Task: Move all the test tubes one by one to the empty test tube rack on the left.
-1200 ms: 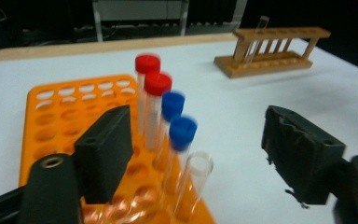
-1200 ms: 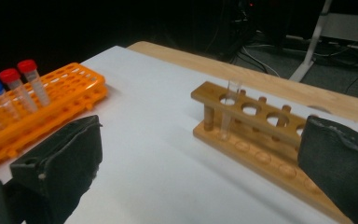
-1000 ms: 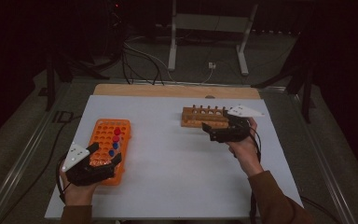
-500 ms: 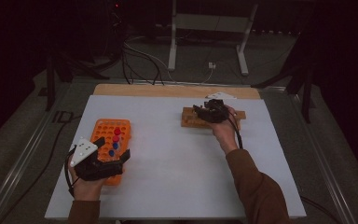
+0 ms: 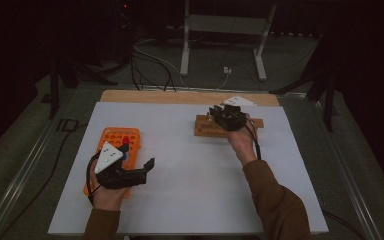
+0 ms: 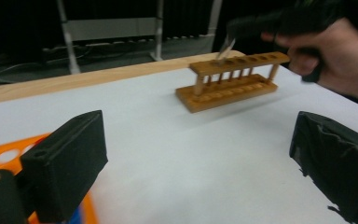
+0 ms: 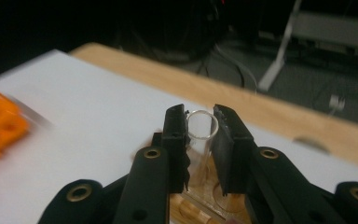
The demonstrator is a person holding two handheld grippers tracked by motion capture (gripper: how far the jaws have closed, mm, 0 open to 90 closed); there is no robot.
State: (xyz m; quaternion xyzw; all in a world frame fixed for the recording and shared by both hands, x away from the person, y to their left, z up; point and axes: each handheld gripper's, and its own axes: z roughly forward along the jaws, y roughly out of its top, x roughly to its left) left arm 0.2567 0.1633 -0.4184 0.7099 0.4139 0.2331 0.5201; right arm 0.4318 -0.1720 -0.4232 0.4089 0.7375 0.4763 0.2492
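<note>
A wooden test-tube rack (image 5: 206, 129) stands at the back right of the white table top. My right gripper (image 5: 225, 116) is over the rack, shut on a clear glass tube (image 7: 199, 133) that stands in one of its holes. Its jaws have just been closing on the tube. An orange tube rack (image 5: 116, 136) with red and blue caps (image 5: 125, 146) lies at the front left. My left gripper (image 5: 148, 166) hovers beside it, pointing right, open, with nothing between its jaws; they have just eased in a little. In the left gripper view the wooden rack (image 6: 233, 84) stands ahead.
The white sheet (image 5: 180, 190) covers a table with a wooden strip (image 5: 155, 96) along its far edge. A white three-cornered plate (image 5: 240, 101) lies behind the wooden rack. Metal stand legs (image 5: 185, 60) and cables are on the floor beyond.
My right hand has moved left along the wooden rack, and its jaws have shut on the glass tube. My left gripper has shifted right, off the orange rack's front end.
</note>
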